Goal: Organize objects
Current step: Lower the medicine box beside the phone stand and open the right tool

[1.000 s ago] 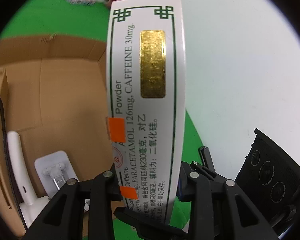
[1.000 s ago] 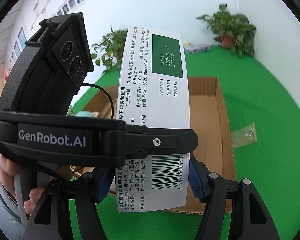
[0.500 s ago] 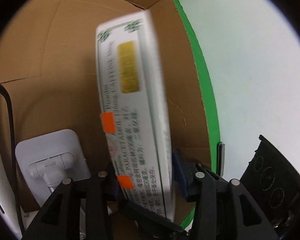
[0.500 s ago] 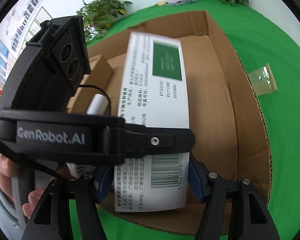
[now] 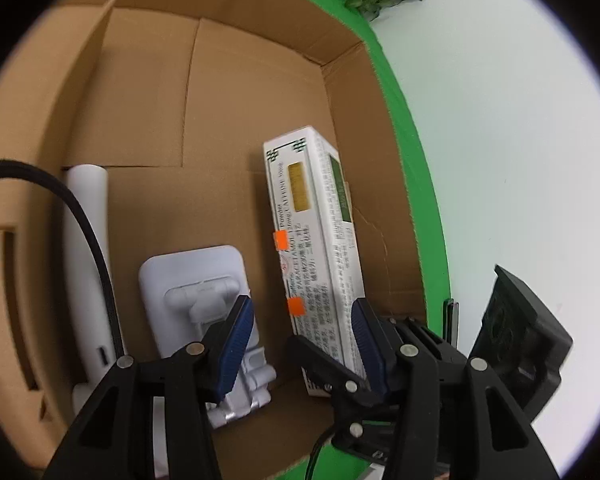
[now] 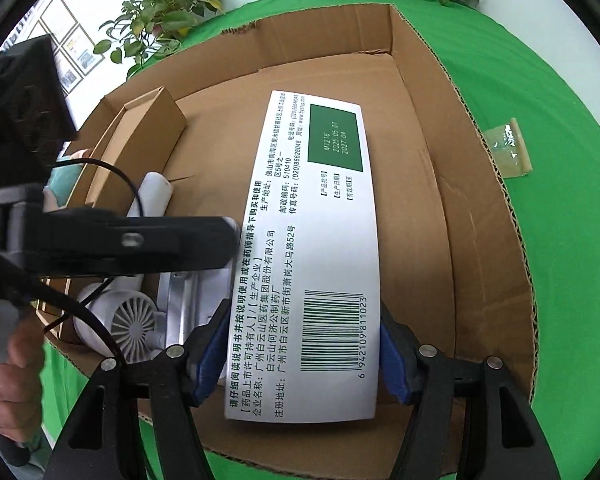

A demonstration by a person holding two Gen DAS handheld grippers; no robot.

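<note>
Medicine box (image 6: 312, 248) lies in the carton (image 6: 488, 240), near its right wall, bare cardboard floor beyond it. Right gripper (image 6: 300, 352) pinches its near end, blue pads on both sides. Left gripper (image 5: 300, 344) stands spread, nothing between the pads; its right pad sits beside the medicine box (image 5: 316, 248). White fan (image 6: 132, 320) fills the carton's left side. Legible: "2025.05.07", "2027.04", barcode 6942109811023, "CAFFEINE".
</note>
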